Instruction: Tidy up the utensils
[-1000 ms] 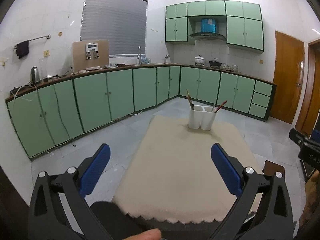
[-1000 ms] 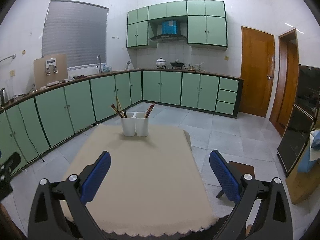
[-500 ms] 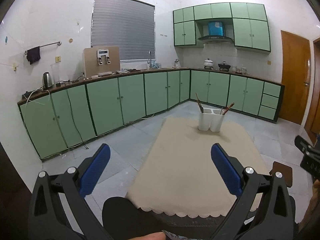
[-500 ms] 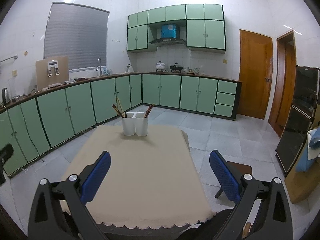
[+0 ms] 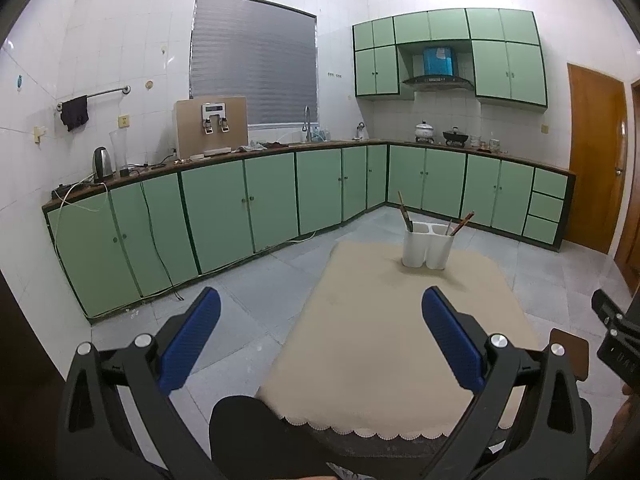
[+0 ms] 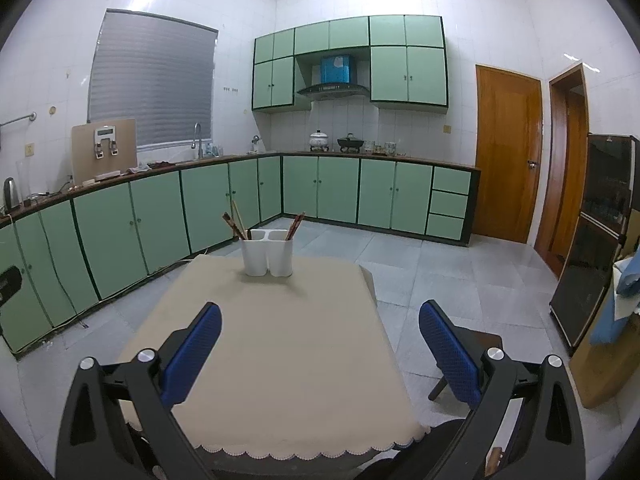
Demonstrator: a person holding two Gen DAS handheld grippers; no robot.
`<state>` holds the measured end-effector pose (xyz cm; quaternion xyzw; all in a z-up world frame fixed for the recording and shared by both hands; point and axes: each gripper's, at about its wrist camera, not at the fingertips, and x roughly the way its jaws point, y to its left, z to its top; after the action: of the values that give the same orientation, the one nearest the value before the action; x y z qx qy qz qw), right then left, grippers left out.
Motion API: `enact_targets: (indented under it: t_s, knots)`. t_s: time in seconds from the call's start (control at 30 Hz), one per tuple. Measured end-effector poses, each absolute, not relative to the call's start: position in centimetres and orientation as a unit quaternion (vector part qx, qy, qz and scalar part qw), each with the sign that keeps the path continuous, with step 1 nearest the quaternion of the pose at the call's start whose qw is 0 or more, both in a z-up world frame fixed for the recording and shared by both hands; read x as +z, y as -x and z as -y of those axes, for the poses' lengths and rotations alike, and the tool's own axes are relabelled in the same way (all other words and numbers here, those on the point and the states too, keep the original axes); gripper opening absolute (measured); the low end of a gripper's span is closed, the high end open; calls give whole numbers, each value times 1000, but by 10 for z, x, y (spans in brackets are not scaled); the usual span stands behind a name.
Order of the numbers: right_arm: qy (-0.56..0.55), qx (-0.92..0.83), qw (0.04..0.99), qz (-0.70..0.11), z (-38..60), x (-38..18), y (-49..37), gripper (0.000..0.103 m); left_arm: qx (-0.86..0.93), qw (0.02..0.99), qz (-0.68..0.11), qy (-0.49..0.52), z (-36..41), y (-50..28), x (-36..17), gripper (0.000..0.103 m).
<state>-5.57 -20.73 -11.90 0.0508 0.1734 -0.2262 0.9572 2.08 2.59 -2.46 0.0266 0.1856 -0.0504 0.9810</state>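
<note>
I am seeing: mint-green base cabinets (image 6: 160, 216) lining two walls; matching wall cabinets (image 6: 408, 64) flanking a range hood (image 6: 334, 88); a grey blind (image 5: 254, 68) covering the window; a kettle (image 5: 102, 164) sitting on the counter; a wooden door (image 6: 506, 156) standing shut.

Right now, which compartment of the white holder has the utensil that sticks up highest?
The left compartment of the white holder: its pale stick rises above the reddish chopsticks leaning out of the right compartment.
</note>
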Motion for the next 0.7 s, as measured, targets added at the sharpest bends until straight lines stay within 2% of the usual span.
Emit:
enact_targets:
  t_s: [0.7]
  knots:
    - [-63, -239, 958, -146, 213, -113, 69, 97, -54, 980, -190, -21, -30, -23, -24, 98]
